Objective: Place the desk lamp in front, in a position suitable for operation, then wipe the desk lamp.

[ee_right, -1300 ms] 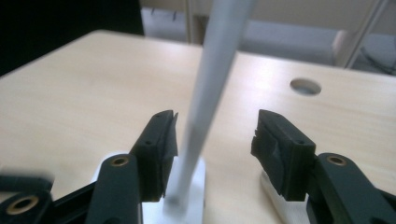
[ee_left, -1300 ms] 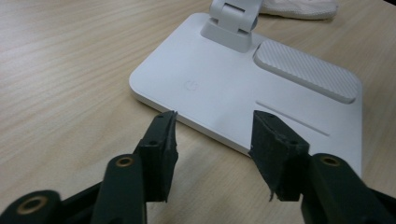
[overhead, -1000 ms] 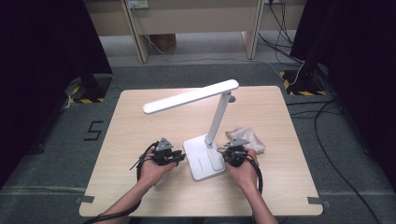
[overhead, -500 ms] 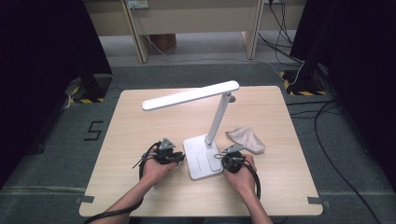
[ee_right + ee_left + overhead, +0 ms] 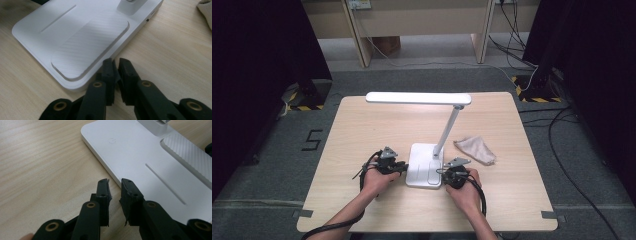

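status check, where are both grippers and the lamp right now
Left gripper at lamp base left edge, fingers slightly apart, nothing held. Right gripper at base right edge, fingers just opening, narrow gap, nothing between. Lamp upright. Cloth lies apart, right of base.

Two bare forearms, no sleeves showing, each end in a hand gripping a small black tool. The left gripper (image 5: 403, 168) and right gripper (image 5: 441, 173) each carry a grey three-cornered plate on top and trail a black cable looping toward 6 o'clock. Each has two matte black jaws, worn at the pad edges, on linked arms with brass-coloured pivot rings.
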The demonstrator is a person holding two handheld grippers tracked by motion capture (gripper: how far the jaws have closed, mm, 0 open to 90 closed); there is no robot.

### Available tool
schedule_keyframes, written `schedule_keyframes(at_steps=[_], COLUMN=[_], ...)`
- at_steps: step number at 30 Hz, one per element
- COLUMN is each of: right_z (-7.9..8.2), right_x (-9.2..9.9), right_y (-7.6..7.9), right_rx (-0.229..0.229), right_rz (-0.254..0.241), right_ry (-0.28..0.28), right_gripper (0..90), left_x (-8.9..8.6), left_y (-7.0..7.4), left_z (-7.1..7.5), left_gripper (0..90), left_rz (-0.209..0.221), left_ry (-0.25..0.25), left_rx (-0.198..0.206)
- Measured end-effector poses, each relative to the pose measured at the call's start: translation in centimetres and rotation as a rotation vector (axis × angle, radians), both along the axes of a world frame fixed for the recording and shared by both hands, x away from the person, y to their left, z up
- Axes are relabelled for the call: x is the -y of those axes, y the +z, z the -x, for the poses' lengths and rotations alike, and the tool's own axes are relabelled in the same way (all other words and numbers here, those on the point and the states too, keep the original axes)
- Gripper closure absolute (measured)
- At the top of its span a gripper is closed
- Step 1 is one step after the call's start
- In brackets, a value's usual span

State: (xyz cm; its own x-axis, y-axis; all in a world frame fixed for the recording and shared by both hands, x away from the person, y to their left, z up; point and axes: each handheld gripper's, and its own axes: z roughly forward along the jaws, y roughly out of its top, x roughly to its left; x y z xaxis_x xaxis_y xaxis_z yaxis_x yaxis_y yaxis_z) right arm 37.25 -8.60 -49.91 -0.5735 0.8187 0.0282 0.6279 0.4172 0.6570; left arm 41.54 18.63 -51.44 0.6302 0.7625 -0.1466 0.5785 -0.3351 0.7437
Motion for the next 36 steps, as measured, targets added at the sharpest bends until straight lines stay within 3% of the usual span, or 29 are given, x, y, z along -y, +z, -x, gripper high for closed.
schedule_keyframes(at_steps=[2, 7, 12, 16, 22, 28, 36], right_z=[0.1, 0.9, 1.0, 0.9, 1.3, 1.6, -0.9], right_x=[0.2, 2.5, 4.8, 7.2, 8.9, 9.5, 10.5], right_y=[0.1, 1.0, 1.3, 1.5, 1.5, 1.6, 2.1], right_rx=[0.006, 0.092, 0.125, 0.16, 0.164, 0.182, 0.22], right_rz=[-0.004, -0.027, -0.035, -0.064, -0.075, -0.086, -0.031], right_ry=[-0.008, -0.064, -0.117, -0.179, -0.224, -0.252, -0.27], right_gripper=[73.6, 58.4, 51.4, 49.2, 48.7, 47.4, 41.3], left_x=[-0.3, -2.2, -3.7, -4.9, -5.3, -5.6, -6.0], left_y=[0.1, 1.1, 1.3, 0.9, 1.1, 0.5, 0.1], left_z=[0.3, 1.6, 2.6, 3.8, 4.6, 4.8, 5.0], left_gripper=[73.8, 62.4, 50.0, 43.4, 41.7, 41.9, 42.2], left_rz=[0.011, 0.06, 0.083, 0.092, 0.096, 0.1, 0.1], left_ry=[-0.001, -0.011, 0.003, 0.048, 0.059, 0.069, 0.073], left_rx=[0.008, 0.078, 0.098, 0.103, 0.127, 0.12, 0.118])
